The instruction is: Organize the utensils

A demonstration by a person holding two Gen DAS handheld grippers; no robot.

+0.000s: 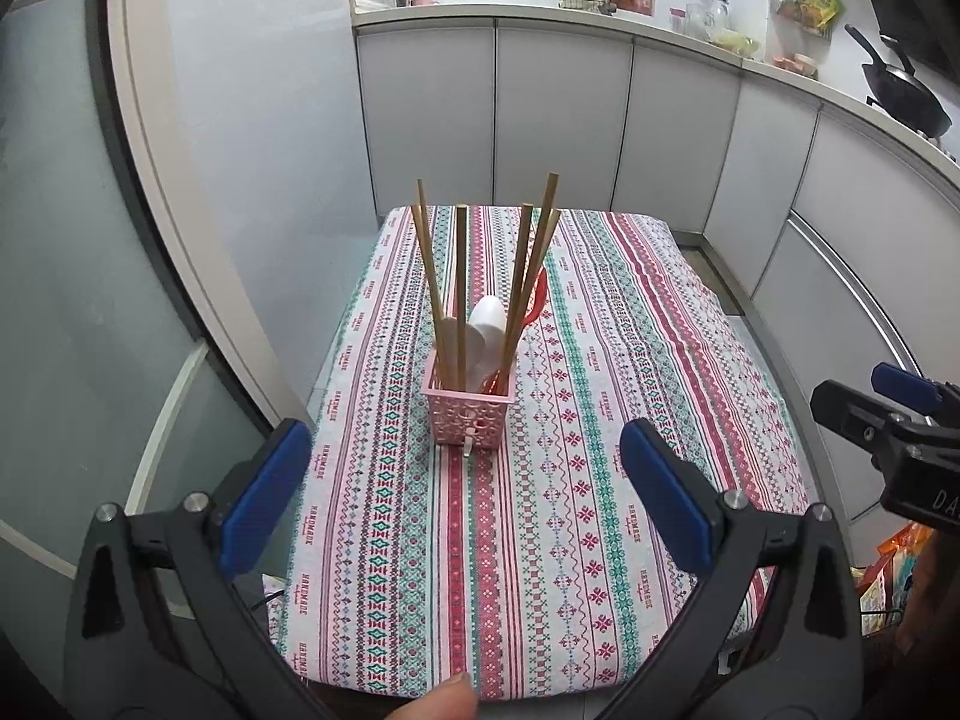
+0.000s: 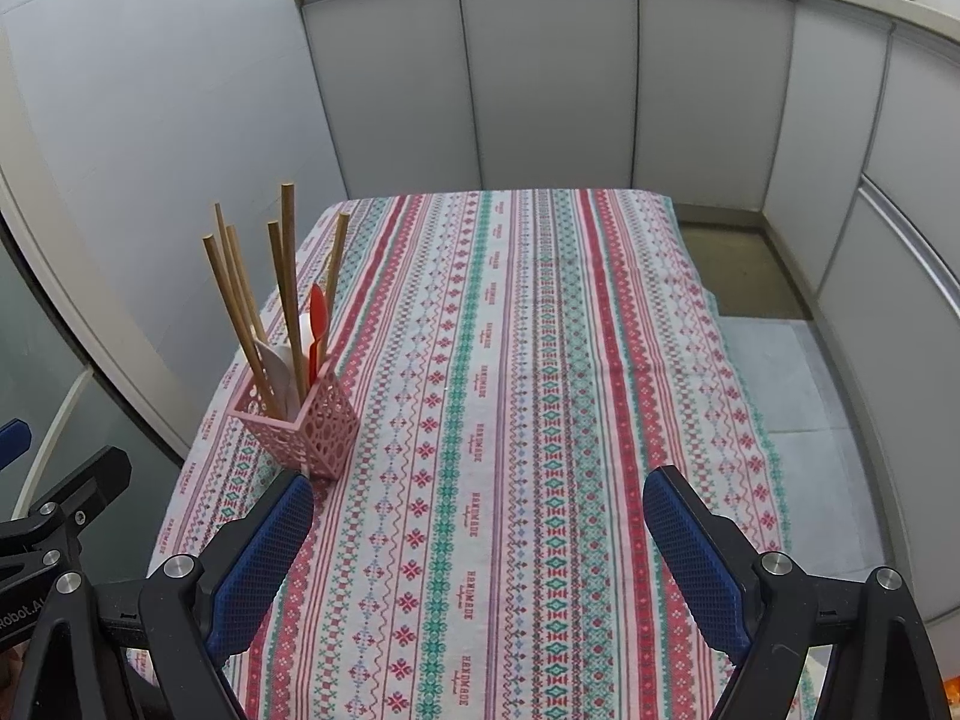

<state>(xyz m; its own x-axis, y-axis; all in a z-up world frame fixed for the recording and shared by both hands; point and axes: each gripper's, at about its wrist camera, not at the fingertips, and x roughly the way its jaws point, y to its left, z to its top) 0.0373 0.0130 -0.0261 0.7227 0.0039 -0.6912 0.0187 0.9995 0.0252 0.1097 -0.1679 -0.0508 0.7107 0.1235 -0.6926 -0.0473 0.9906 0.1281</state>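
scene: small table with a striped cloth, kitchen cabinets behind it
holder: pink basket stands upright on the cloth, left of the table's middle; seen in the right wrist view at the table's left edge
contents: wooden chopsticks stand on end and fan outward, a white spoon and a red spoon sit among them; all already inside the basket
loose utensils: none visible on the cloth in either view
left gripper: jaws spread wide, nothing between them, hovers over the near end of the table
right gripper: jaws spread wide, empty, over the near-right part of the cloth; its body shows at the right edge of the left wrist view
thumb: tip of the person's thumb pokes in at the bottom of the left wrist view
key relation: basket lies straight ahead of the left gripper, centred between its fingers and a bit beyond the tips; from the right gripper it is off to the front-left, just past the left finger
long axis: chopsticks run near vertical, slightly tilted, so any grab comes from the side or top
nearer hand: left, judging by alignment
progress: looks finished or nearly so, since everything visible is in the basket
next move guess: if anything, left gripper goes forward to the basket or both pull back
risk: basket is light and top-heavy with tall sticks, a nudge could tip it
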